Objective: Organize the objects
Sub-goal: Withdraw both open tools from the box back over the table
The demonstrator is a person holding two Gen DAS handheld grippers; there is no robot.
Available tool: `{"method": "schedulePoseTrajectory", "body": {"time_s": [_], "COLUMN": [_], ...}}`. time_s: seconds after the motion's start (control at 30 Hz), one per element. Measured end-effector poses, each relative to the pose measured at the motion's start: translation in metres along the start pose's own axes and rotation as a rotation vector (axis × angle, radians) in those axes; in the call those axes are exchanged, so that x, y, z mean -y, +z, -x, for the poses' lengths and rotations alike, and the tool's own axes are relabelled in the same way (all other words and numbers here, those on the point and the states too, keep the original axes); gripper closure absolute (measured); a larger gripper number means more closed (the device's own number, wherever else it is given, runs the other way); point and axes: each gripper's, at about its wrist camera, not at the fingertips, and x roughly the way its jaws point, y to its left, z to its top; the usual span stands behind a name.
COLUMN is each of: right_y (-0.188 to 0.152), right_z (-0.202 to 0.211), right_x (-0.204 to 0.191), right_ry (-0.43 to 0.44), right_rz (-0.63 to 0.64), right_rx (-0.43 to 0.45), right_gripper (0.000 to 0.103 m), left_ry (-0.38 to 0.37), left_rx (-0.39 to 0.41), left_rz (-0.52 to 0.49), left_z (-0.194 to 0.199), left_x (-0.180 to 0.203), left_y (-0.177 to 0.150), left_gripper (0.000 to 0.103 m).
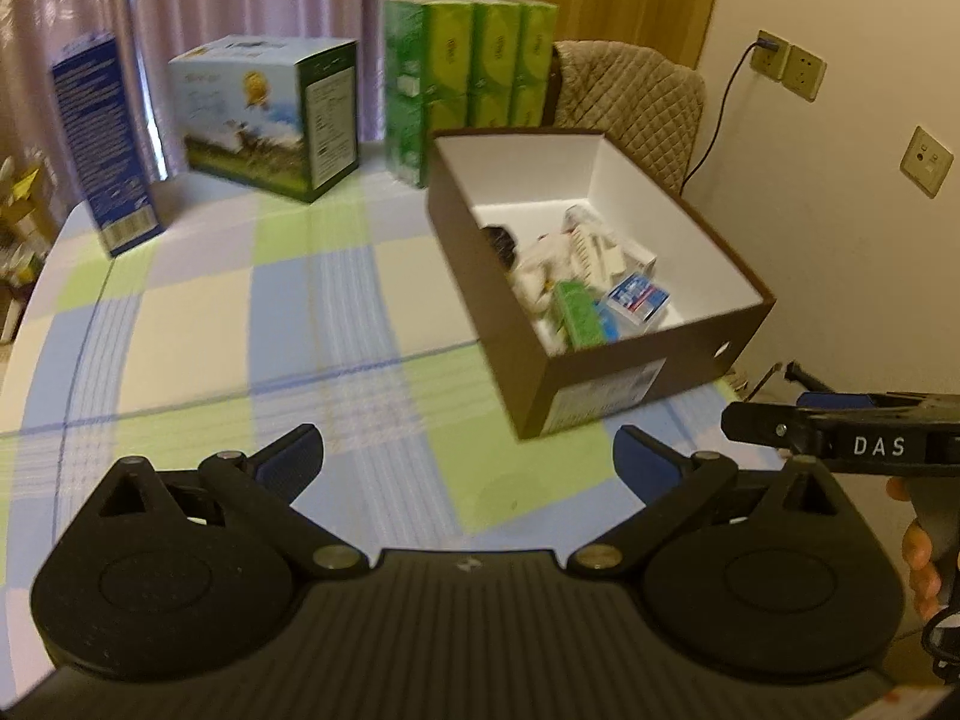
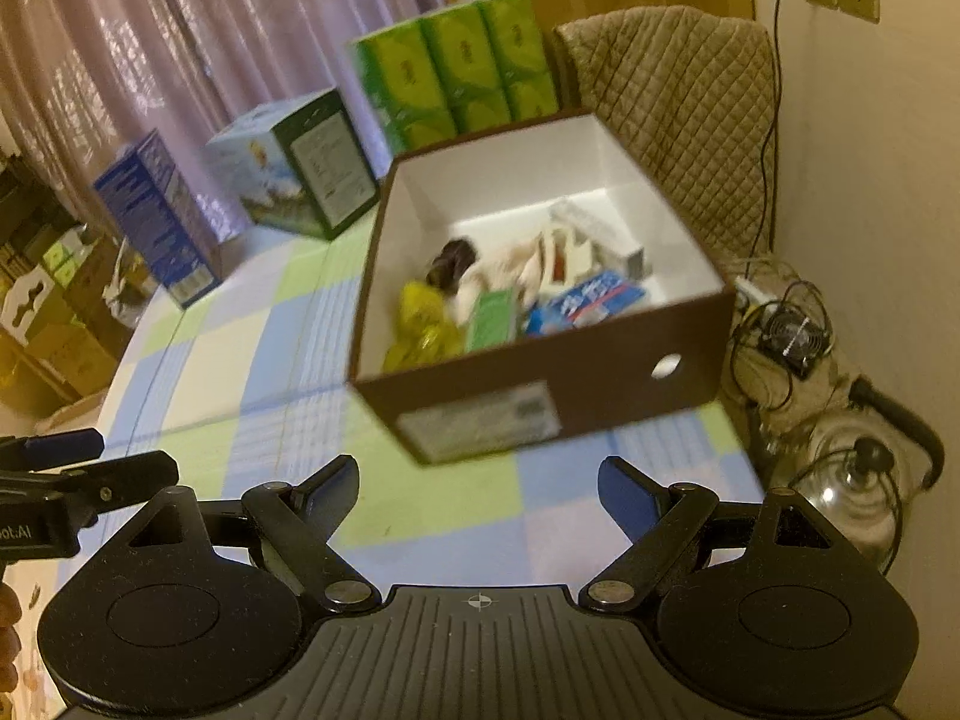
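Observation:
A brown cardboard box (image 1: 540,372) (image 2: 600,390) with a white inside stands on the checked tablecloth (image 1: 240,300) (image 2: 270,330). Inside lie a green packet (image 1: 579,312) (image 2: 493,319), a blue-and-white packet (image 1: 637,298) (image 2: 591,298), white items (image 1: 576,246), a dark object (image 2: 453,261) and a yellow bag (image 2: 423,324). My left gripper (image 1: 468,456) hangs open in front of the box, holding nothing. My right gripper (image 2: 477,483) is open too, just short of the box's near wall. Each gripper shows at the edge of the other's view, the right one (image 1: 840,432) and the left one (image 2: 60,480).
At the table's far side stand a blue carton (image 1: 102,144) (image 2: 159,216), a picture-printed box (image 1: 270,120) (image 2: 300,165) and a green tissue pack (image 1: 468,78) (image 2: 456,66). A quilted chair back (image 1: 624,96) (image 2: 678,90) is behind the box. A kettle (image 2: 852,492), cables and wall sockets (image 1: 786,63) lie right.

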Motion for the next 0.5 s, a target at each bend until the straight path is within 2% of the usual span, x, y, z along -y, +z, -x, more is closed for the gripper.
{"method": "schedulePoseTrajectory", "body": {"time_s": [0.5], "right_y": [-0.066], "right_z": [0.005], "right_x": [-0.081], "right_ry": [0.045], "right_rz": [0.08], "right_rx": [-0.078], "right_gripper": [0.019], "left_ry": [0.047], "left_rx": [-0.052], "left_rz": [0.071], "left_z": [0.049], "left_x": [-0.067], "left_y": [-0.07], "left_gripper": [0.001]}}
